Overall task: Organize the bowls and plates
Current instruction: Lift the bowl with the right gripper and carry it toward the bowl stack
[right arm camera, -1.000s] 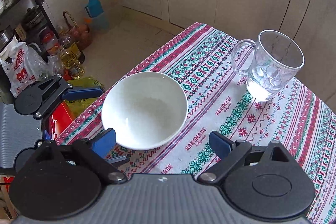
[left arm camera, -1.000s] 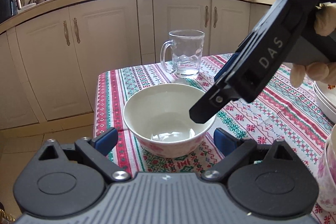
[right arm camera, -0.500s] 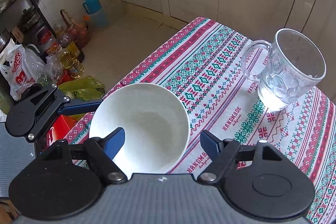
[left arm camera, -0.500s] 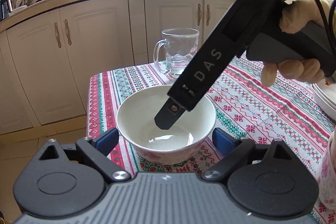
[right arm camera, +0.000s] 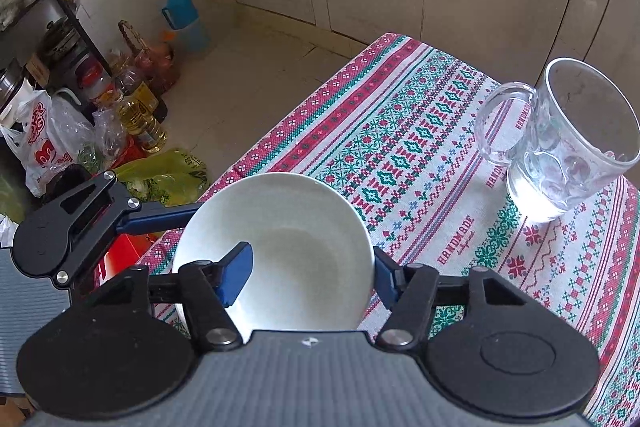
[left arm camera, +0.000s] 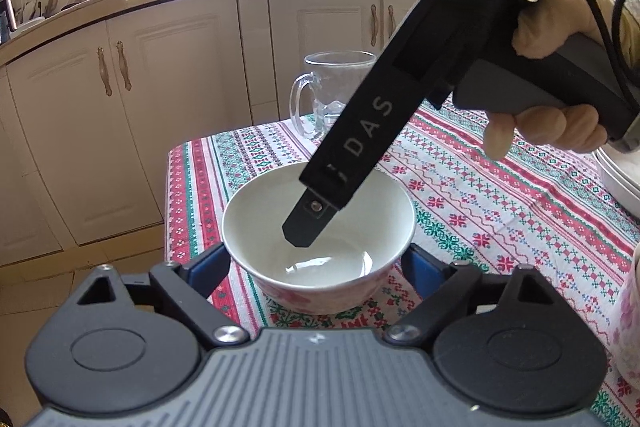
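A white bowl (left arm camera: 320, 259) with a pink floral outside stands near the corner of the patterned tablecloth (left arm camera: 500, 211). My left gripper (left arm camera: 316, 261) straddles it low down, its jaws closing, a blue pad close to each side without a visible squeeze. My right gripper (right arm camera: 310, 273) comes down steeply from above, held by a person's hand (left arm camera: 552, 131). Its jaws are closing on the bowl (right arm camera: 304, 227): one finger (right arm camera: 238, 273) is inside, the other rests against the outside of the rim.
A clear glass mug (right arm camera: 560, 139) stands farther back on the cloth. White plates (left arm camera: 618, 179) are stacked at the right edge, with a floral cup (left arm camera: 630, 315) nearer. The table edge (right arm camera: 280, 131) drops to a floor with bags and bottles.
The right gripper moved over the bowl, lowered one finger into it and narrowed its jaws across the wall. The left jaws drew in slightly. The bowl stayed in place.
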